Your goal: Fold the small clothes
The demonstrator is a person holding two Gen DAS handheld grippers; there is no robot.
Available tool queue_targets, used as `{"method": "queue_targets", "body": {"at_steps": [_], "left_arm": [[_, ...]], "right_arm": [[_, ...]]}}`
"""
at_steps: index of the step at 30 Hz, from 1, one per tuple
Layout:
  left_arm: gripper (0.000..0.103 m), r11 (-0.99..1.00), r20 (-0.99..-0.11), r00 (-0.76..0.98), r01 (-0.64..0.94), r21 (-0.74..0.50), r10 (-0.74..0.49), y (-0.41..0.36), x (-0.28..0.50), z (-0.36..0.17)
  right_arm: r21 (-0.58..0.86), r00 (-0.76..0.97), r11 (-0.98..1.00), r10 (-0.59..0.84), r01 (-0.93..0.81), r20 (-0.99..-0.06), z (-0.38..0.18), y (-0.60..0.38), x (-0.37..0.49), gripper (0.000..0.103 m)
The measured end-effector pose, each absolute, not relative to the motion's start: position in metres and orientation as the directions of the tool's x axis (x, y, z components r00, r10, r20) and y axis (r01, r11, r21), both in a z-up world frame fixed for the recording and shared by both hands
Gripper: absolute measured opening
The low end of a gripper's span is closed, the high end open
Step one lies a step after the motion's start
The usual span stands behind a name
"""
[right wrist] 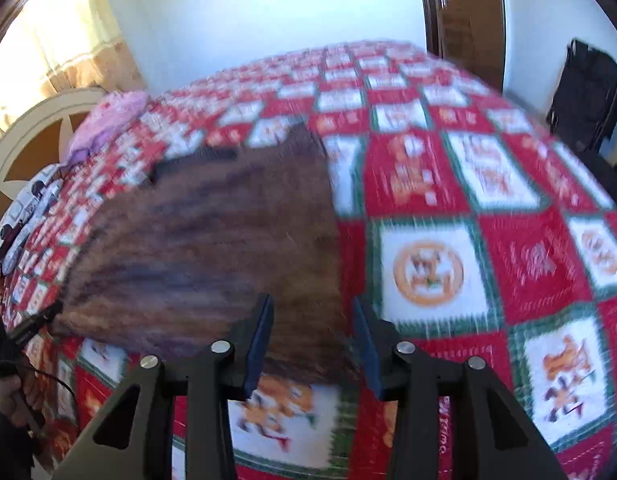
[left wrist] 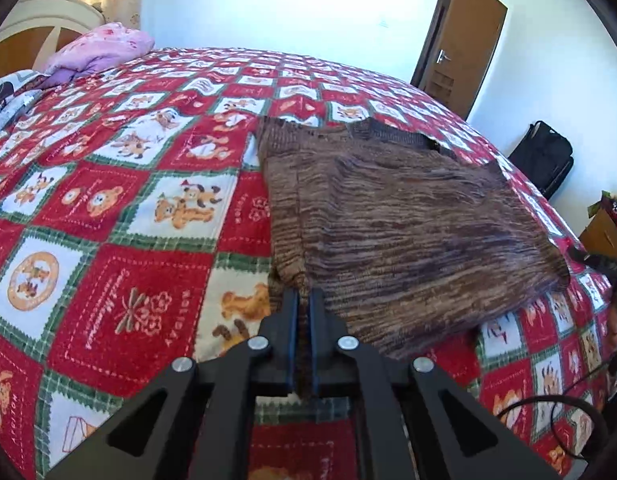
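Brown knit (left wrist: 404, 220) spread flat on the red checked quilt (left wrist: 120, 280), near the bed's front edge. Left gripper (left wrist: 304, 300) pressed together, pinching the knit's near left corner. Right gripper (right wrist: 313, 312) spread, jaws apart above the knit's right edge (right wrist: 212, 240), gripping nothing.

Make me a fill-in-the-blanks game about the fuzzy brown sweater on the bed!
1. The left gripper is ____ on the near edge of the brown knitted sweater.
2. The right gripper has its jaws ____, with nothing pinched between them.
3. The sweater lies on a red, white and green ____ with teddy bear pictures.
4. Near the headboard sits a bundle of cloth coloured ____.

Missing words: shut; open; bedspread; pink
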State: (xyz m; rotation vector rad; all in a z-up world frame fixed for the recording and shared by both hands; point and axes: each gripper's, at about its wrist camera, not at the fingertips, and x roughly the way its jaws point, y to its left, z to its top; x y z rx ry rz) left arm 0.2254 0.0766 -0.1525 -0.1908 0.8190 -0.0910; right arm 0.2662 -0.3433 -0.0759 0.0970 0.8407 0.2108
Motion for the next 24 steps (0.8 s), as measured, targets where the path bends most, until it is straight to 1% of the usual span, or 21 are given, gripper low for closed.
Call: {"method": "queue_targets", "body": {"at_steps": [1,3,5,8,9,10,11,12,13,14,16,18,20,22,24], "left_arm": [[0.007,0.98,-0.722,0.676,0.002,-0.2,-0.149,0.076,0.228,-0.154],[0.007,0.981,-0.722,0.676,0.002,-0.195,-0.145,0.074,0.229,-0.154],[0.007,0.982,-0.724,0.675,0.005,-0.191,-0.144,0.074,0.227,-0.153],[0.013,0.978,-0.727,0.668,-0.002,-0.211,-0.156,0.08,0.226,-0.152],[0.021,0.976,-0.729,0.667,-0.013,-0.218,-0.154,0.084,0.225,-0.151],[0.038,0.975,-0.728,0.669,-0.023,-0.22,-0.149,0.087,0.223,-0.149],[0.047,0.975,-0.724,0.675,-0.033,-0.22,-0.141,0.09,0.22,-0.148],[0.063,0.976,-0.718,0.684,-0.044,-0.215,-0.128,0.093,0.217,-0.146],[0.067,0.975,-0.709,0.695,-0.049,-0.215,-0.121,0.096,0.214,-0.143],[0.067,0.976,-0.699,0.705,-0.044,-0.214,-0.121,0.097,0.211,-0.142],[0.067,0.984,-0.694,0.714,-0.036,-0.172,-0.095,0.095,0.211,-0.138],[0.067,0.989,-0.689,0.721,-0.029,-0.142,-0.078,0.091,0.214,-0.136],[0.067,0.99,-0.696,0.714,-0.032,-0.141,-0.076,0.09,0.219,-0.136],[0.067,0.991,-0.699,0.712,-0.035,-0.133,-0.069,0.089,0.224,-0.137],[0.067,0.994,-0.713,0.7,-0.041,-0.098,-0.042,0.087,0.229,-0.14]], "right_arm": [[0.173,0.651,0.968,0.249,-0.179,-0.717,-0.07,-0.335,0.267,0.062],[0.163,0.632,0.949,0.301,-0.268,-0.714,-0.064,-0.311,0.273,0.062],[0.136,0.618,0.939,0.312,-0.315,-0.722,-0.069,-0.293,0.28,0.062],[0.082,0.594,0.958,0.236,-0.275,-0.769,-0.094,-0.287,0.295,0.062],[0.074,0.58,0.966,0.209,-0.248,-0.787,-0.103,-0.29,0.299,0.062],[0.08,0.547,0.971,0.195,-0.226,-0.814,-0.113,-0.297,0.3,0.062],[0.103,0.503,0.971,0.2,-0.214,-0.841,-0.124,-0.304,0.3,0.062],[0.103,0.512,0.967,0.211,-0.231,-0.833,-0.127,-0.308,0.292,0.062],[0.083,0.517,0.966,0.203,-0.246,-0.832,-0.126,-0.308,0.287,0.062],[0.054,0.509,0.964,0.184,-0.26,-0.841,-0.126,-0.307,0.282,0.062],[0.05,0.506,0.965,0.178,-0.256,-0.844,-0.12,-0.306,0.279,0.062],[0.084,0.526,0.964,0.21,-0.252,-0.824,-0.11,-0.305,0.28,0.062],[0.075,0.57,0.962,0.216,-0.261,-0.793,-0.099,-0.296,0.284,0.063],[0.058,0.592,0.965,0.204,-0.255,-0.779,-0.098,-0.289,0.295,0.063],[0.068,0.569,0.971,0.19,-0.229,-0.8,-0.11,-0.288,0.31,0.063]]}}
